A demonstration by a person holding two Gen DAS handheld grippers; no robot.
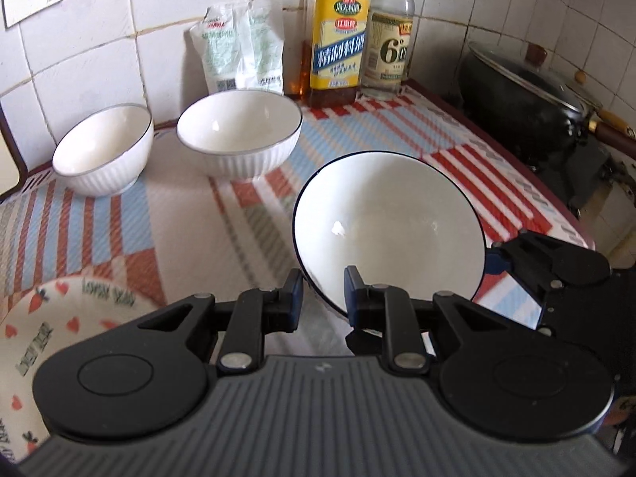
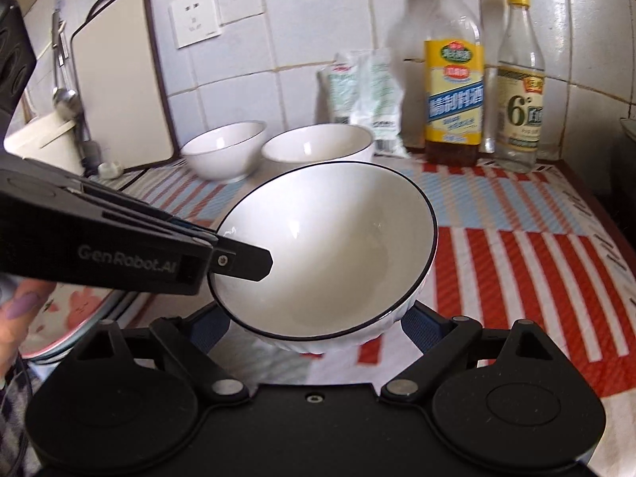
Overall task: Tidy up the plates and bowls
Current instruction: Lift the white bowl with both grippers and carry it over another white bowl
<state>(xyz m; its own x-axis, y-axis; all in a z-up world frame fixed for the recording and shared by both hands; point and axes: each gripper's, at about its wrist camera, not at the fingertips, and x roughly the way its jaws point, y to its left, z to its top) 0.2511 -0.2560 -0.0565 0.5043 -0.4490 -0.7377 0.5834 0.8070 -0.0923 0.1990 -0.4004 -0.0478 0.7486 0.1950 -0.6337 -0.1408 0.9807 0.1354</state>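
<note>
Left wrist view: mounted just behind the left gripper (image 1: 320, 298), looking down and forward across the striped mat (image 1: 190, 218) toward the tiled wall, close above the dark-rimmed bowl (image 1: 389, 226) at 1 o'clock. Right wrist view: lower, nearer, same bowl (image 2: 330, 250) dead centre. Shared by both — two white bowls (image 1: 238, 135) (image 2: 318, 145) and the bottles (image 1: 338, 35) (image 2: 453, 67) at 12.

Glossy glazed ceramic bowl (image 2: 330, 254) with ribbed outer wall, matt black plastic gripper (image 2: 314, 320), woven striped cloth (image 1: 190, 222), clear glass bottles (image 2: 518, 79).
</note>
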